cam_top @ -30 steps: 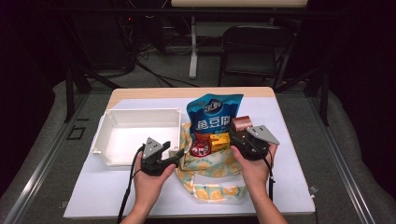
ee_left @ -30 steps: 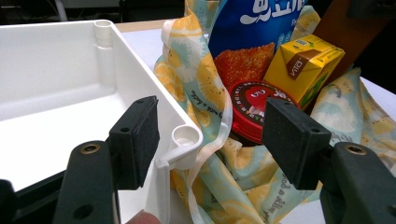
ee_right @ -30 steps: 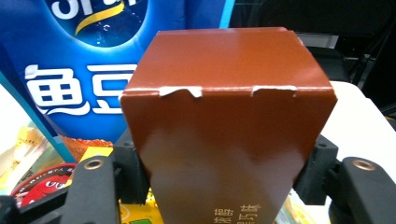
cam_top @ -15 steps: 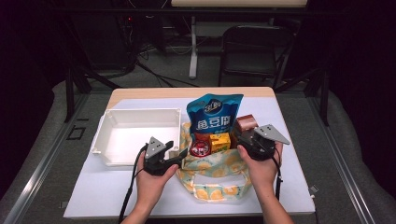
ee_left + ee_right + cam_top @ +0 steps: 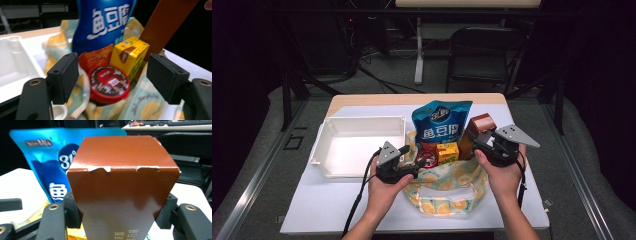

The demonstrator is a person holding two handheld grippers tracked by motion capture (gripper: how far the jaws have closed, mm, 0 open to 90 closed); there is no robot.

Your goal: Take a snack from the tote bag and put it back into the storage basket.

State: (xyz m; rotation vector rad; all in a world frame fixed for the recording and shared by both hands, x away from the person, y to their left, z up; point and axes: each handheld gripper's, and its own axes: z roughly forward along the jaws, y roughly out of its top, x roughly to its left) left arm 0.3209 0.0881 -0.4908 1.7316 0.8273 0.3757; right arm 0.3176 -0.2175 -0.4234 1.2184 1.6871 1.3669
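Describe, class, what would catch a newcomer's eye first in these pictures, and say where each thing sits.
The tall blue snack pouch stands out first, upright at the back of the orange-printed cloth bag in the middle of the table. Next comes the brown carton, clamped between the right tongs at the bag's right edge. The left tongs stand open by a red round tin, beside the white tray.

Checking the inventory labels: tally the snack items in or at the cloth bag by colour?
Blue: 1, pouch
Brown: 1, box, clamped in the right gripper
Yellow: 1, drink carton
Red: 2, round tub and packet
Total: 5
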